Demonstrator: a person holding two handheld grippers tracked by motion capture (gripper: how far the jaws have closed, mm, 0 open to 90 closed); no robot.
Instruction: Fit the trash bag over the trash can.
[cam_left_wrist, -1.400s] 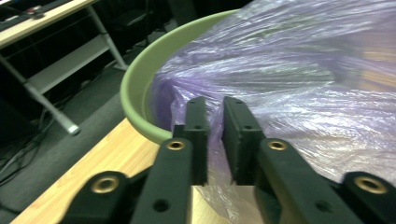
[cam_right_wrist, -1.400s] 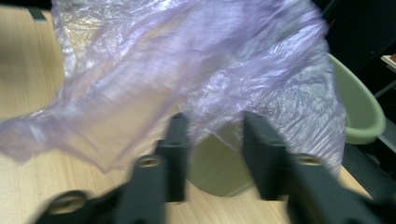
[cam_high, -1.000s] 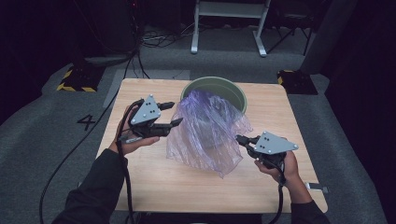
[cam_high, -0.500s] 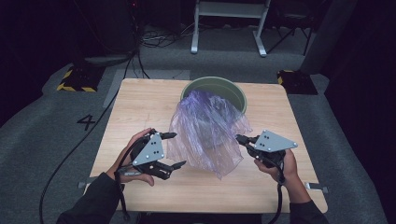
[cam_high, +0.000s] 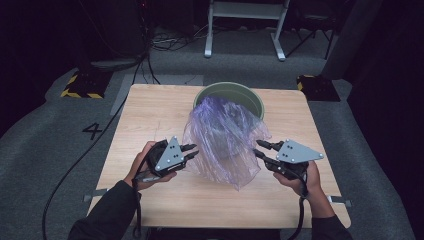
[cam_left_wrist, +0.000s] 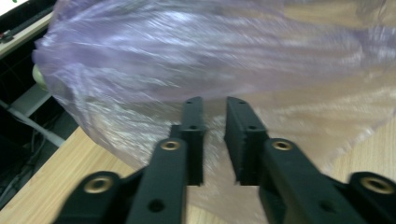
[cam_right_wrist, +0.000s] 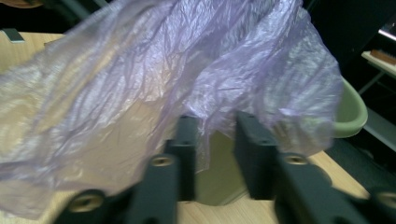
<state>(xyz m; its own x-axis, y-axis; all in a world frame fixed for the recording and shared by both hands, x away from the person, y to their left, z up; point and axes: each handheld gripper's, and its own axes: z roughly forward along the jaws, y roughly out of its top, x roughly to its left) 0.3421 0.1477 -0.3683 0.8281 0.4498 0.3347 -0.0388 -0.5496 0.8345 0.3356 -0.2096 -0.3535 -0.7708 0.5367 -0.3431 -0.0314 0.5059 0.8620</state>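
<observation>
A crumpled translucent purple plastic bag (cam_high: 225, 140) hangs over the front of a round green bin (cam_high: 235, 92) and spreads onto the wooden table (cam_high: 150, 110). My left gripper (cam_high: 193, 150) sits at the bag's lower left edge, jaws a narrow gap apart. In the left gripper view the bag (cam_left_wrist: 187, 56) lies just beyond the left gripper (cam_left_wrist: 215, 102). My right gripper (cam_high: 259, 148) is open at the bag's right edge. In the right gripper view a fold of the bag (cam_right_wrist: 163, 70) hangs between the jaws of the right gripper (cam_right_wrist: 217, 119), with the green bin (cam_right_wrist: 350, 112) behind.
The bin stands at the table's far middle. Bare tabletop lies to the left and along the front edge. Cables (cam_high: 75, 165) trail over the grey floor at the left, and a white frame (cam_high: 245, 20) stands beyond the table.
My left gripper dropped from the bag's upper left toward the front of the table, then came back right to the bag's lower left edge. The right gripper has barely moved.
</observation>
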